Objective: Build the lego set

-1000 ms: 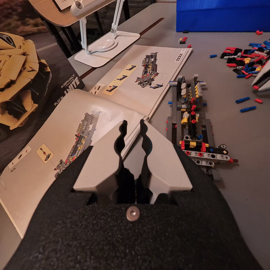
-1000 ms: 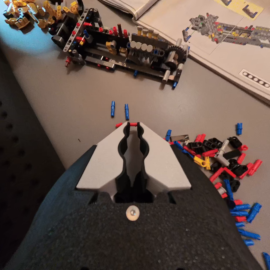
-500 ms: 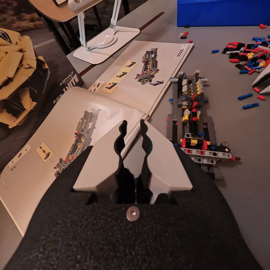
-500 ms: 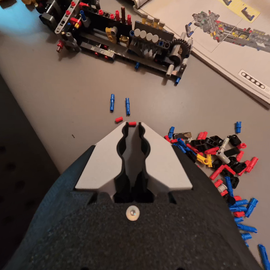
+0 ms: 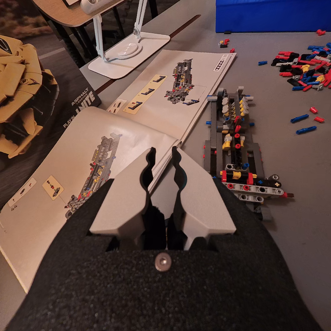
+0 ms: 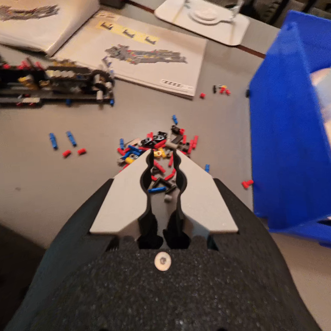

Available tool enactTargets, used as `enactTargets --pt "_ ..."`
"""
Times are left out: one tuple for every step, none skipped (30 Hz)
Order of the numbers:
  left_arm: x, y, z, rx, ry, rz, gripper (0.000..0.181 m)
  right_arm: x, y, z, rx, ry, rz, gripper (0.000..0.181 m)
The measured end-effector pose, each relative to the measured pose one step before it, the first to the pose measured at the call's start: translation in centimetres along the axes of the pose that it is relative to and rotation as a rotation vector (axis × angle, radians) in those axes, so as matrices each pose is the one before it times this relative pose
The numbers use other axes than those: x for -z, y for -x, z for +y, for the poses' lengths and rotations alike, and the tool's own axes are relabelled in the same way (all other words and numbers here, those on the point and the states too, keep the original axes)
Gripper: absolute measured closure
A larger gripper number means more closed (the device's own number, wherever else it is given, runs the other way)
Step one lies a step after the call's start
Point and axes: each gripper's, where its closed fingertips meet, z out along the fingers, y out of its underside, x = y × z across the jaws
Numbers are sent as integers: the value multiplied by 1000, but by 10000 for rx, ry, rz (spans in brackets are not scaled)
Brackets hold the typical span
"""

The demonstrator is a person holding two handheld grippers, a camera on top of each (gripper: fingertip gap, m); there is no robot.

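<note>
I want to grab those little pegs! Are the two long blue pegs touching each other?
Apart. The right wrist view shows the two blue pegs lying side by side with bare grey table between them.

Grey counter carries everything; a white flat-based stand with two slim uprights sits at 11 o'clock in the left wrist view, on the counter's far edge beside a dark seam. A blue bin fills 2 to 3 o'clock in the right wrist view, blurred, standing on the counter. A curved wooden board hangs over the stand at 11 o'clock, in the top-left corner.
</note>
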Motion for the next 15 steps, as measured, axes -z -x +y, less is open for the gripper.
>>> enactTargets --pt "-30 74 75 -23 31 -34 164 -157 -829 93 -248 96 391 162" --pt "-20 108 92 -12 36 -43 164 -165 -756 565 9 396 329 161" --pt "6 144 85 5 28 -46 164 -48 -997 855 113 582 495 161" --pt "48 168 45 27 3 -48 164 39 -824 641 145 333 378 161" --pt "75 145 -43 60 -34 -32 164 179 -708 329 32 129 262 162" --pt "48 63 -115 102 -70 23 164 219 -330 -71 -110 -27 4 162" --pt "21 -38 -150 137 -78 85 164 207 -151 -369 -250 -114 -78 162" --pt "-6 -73 -120 141 -62 96 164 137 -221 -492 -358 -144 24 163" --pt "0 -34 -110 148 -62 56 164 -24 -120 -524 -395 -168 1 164" --pt "16 -52 -136 216 -98 78 164 -192 184 -671 -380 -261 -161 164" --pt "71 -128 -189 297 -132 160 164 -357 421 -848 -358 -385 -263 164" --pt "92 -60 -253 338 -153 163 164 -530 535 -887 -343 -434 -271 164" --pt "95 73 -291 327 -145 106 164 -755 695 -721 -333 -315 -331 164" --pt "115 160 -264 291 -133 66 164 -923 857 -464 -263 -117 -404 164" --pt "126 208 -217 270 -131 41 164 -959 934 -209 -55 26 -455 164"
